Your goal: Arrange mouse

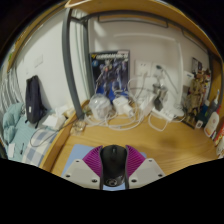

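Note:
A black computer mouse [113, 163] sits between my two fingers, with the magenta pads [90, 160] pressed against both its sides. My gripper [113, 172] is shut on the mouse. Under it lies a light blue mouse mat [70, 153] on the wooden desk [150, 135]. The mouse's front end points away from me, towards the back of the desk.
At the back of the desk are white cables and plastic wraps [110, 108], a poster box [109, 68], a black device [34, 100] at the left, and small figures and bottles [200, 100] at the right. A white wall stands behind.

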